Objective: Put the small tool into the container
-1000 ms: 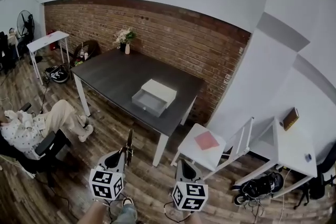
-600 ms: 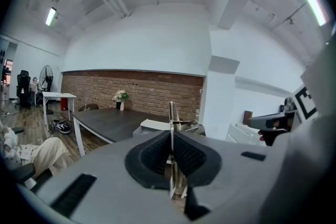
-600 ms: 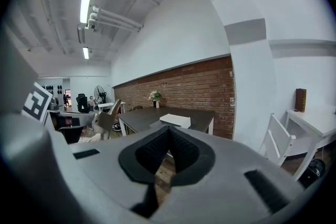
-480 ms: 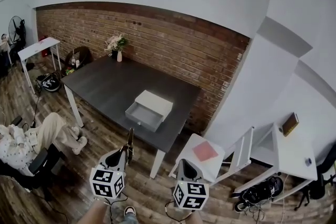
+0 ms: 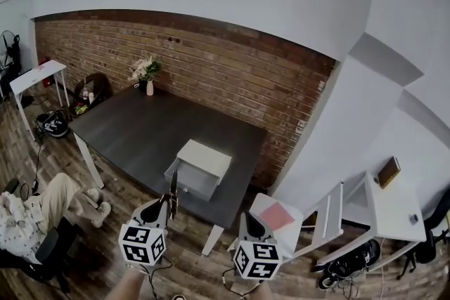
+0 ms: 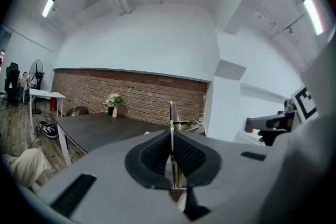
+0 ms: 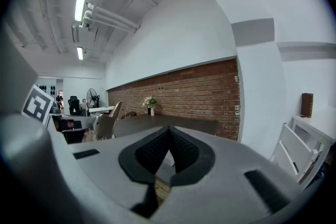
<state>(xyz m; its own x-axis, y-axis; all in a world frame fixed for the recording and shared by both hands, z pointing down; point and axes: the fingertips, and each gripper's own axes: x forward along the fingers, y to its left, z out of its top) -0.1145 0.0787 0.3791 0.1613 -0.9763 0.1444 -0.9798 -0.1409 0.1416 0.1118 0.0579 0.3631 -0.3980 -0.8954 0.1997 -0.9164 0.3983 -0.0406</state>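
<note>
A white box (image 5: 199,166) with its drawer pulled out toward me sits at the near end of the dark table (image 5: 133,126). My left gripper (image 5: 169,201) is held low in front of me, short of the table edge, shut on a thin metal tool (image 5: 173,186). The tool sticks straight up out of the jaws. In the left gripper view the tool (image 6: 171,120) stands pinched between the closed pads of the gripper (image 6: 171,136). My right gripper (image 5: 247,218) hangs beside it, shut with nothing in it; its pads (image 7: 181,148) meet at the tip.
A vase of flowers (image 5: 145,72) stands at the table's far corner by the brick wall (image 5: 225,74). A white chair (image 5: 285,218) with a pink sheet is at the right, and a white desk (image 5: 390,204) beyond it. A person (image 5: 31,214) sits at the left.
The table and white box have come nearer and lower in the head view. Both grippers keep their places in the view, the tool still held.
</note>
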